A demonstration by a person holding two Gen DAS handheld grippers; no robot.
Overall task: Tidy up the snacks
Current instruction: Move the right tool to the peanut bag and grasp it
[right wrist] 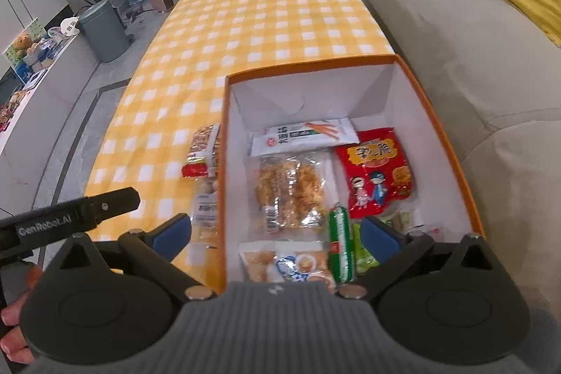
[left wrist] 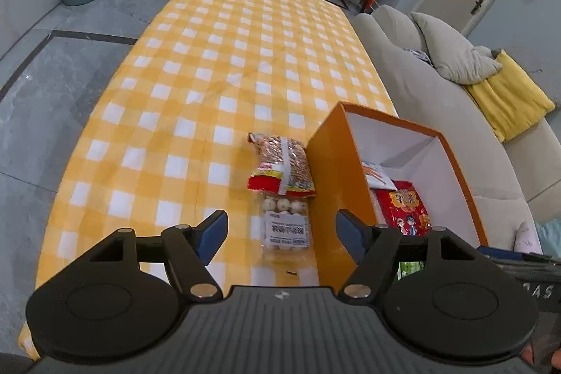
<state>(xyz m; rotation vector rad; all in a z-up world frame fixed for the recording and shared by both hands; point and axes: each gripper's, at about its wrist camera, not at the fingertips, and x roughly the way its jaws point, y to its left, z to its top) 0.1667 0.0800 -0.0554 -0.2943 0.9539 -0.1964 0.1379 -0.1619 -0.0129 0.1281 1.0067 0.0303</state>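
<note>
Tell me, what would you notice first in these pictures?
The orange box stands at the sofa-side edge of the yellow checked tablecloth, already holding several snack packets, a bright red packet among them. Two snacks still lie outside beside it: a peanut bag and a pack of white balls.

"GenRobot.AI" on left gripper (right wrist: 70,216)

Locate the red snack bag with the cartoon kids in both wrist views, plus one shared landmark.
Left wrist: red snack bag lies lower right, inside the orange box, partly hidden behind its near wall and the left gripper.
Right wrist: red snack bag lies right of centre, against the box's right wall, beyond the right gripper.
Shared landmark: the peanut bag on the cloth, left of the box.
</note>
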